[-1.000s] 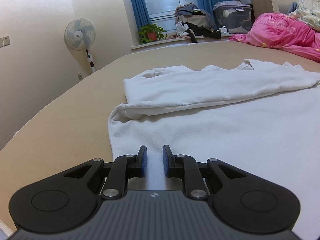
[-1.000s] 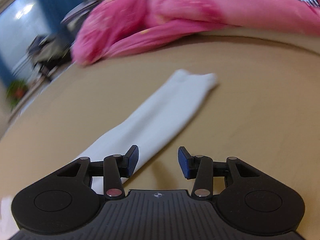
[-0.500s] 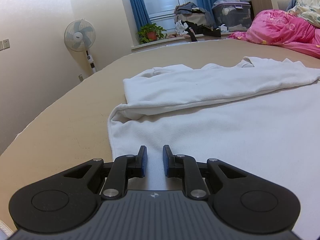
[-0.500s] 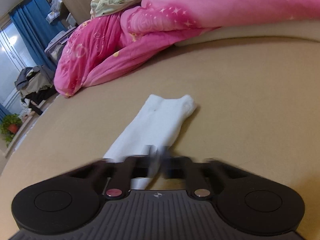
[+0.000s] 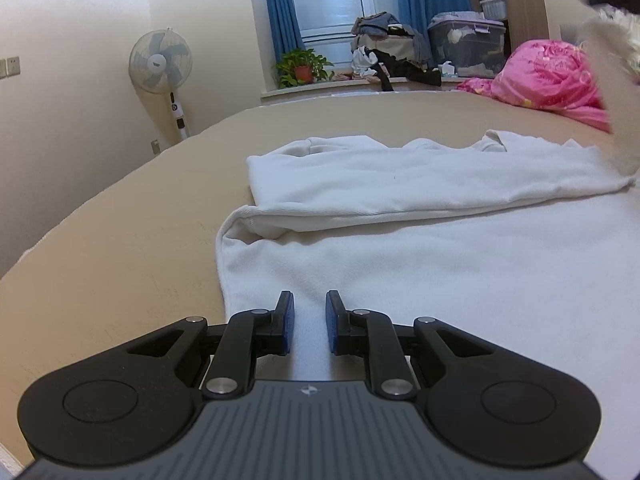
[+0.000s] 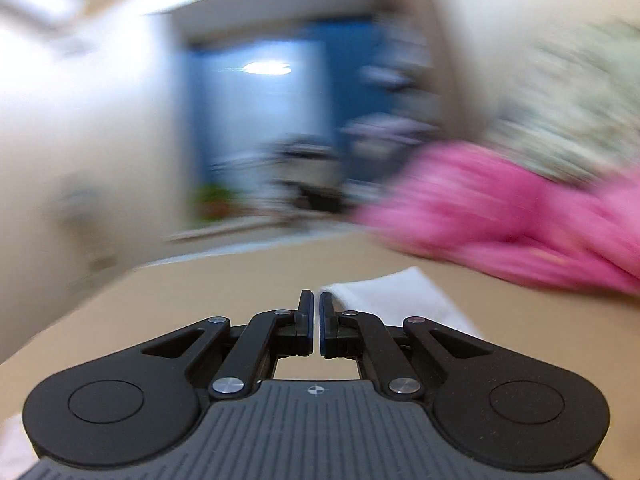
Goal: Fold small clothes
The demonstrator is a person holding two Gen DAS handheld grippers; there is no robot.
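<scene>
White garment (image 5: 420, 216) lies spread on the tan bed (image 5: 120, 240), one sleeve folded across the body; the remaining folds are outstanding. Left gripper (image 5: 307, 322) rests on the near hem, jaws narrowly parted, pinching nothing visible. Right gripper (image 6: 313, 322) is clenched; the blurred view suggests it grips the other sleeve (image 6: 400, 300), lifted.
</scene>
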